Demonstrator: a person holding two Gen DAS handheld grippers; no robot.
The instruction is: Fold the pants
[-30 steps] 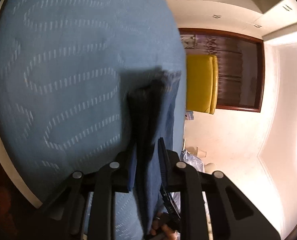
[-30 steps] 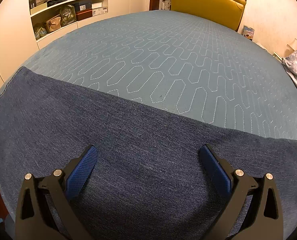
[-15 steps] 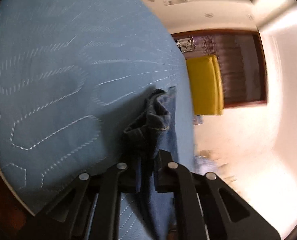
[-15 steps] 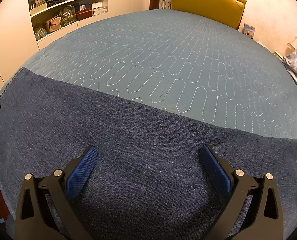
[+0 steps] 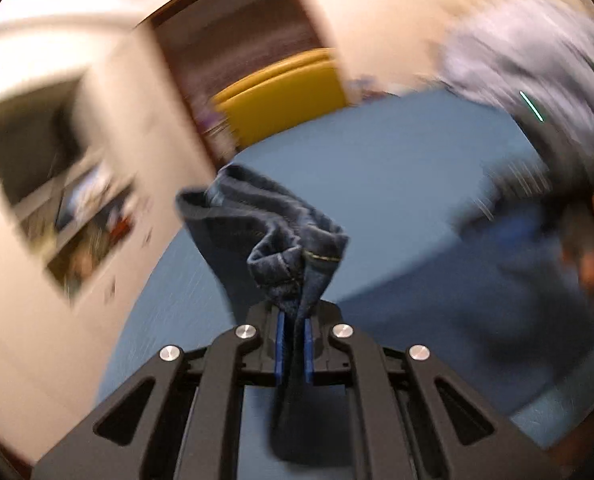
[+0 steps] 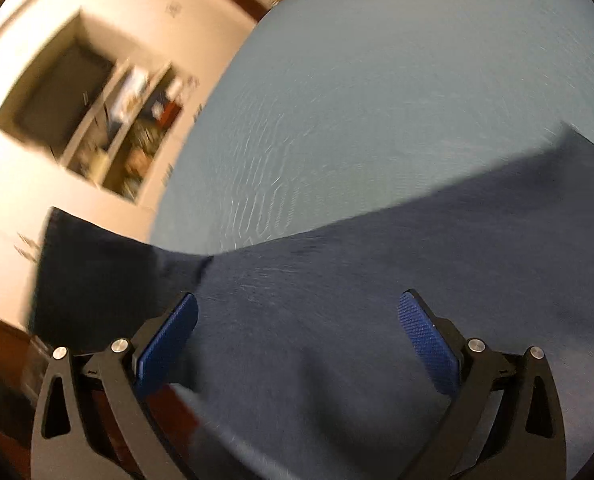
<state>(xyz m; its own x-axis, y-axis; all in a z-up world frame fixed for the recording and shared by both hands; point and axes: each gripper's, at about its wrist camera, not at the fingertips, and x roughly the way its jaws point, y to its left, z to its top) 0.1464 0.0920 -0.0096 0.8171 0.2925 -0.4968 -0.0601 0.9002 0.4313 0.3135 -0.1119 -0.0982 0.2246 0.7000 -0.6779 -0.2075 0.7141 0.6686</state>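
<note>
Denim pants [image 5: 281, 236] now lifted by left tongs [image 5: 291, 344], views swung.

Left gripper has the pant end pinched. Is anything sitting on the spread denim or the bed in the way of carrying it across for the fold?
Nothing visible does. The left gripper is shut on the pants, and the denim and the bedspread beyond it look bare in both blurred views. The right gripper hangs open over the cloth.

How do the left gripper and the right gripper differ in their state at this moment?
The left gripper is shut on the pants, bunched denim between its pads; the right gripper is wide open, holding nothing, above flat denim. Both have blue pads.
</note>
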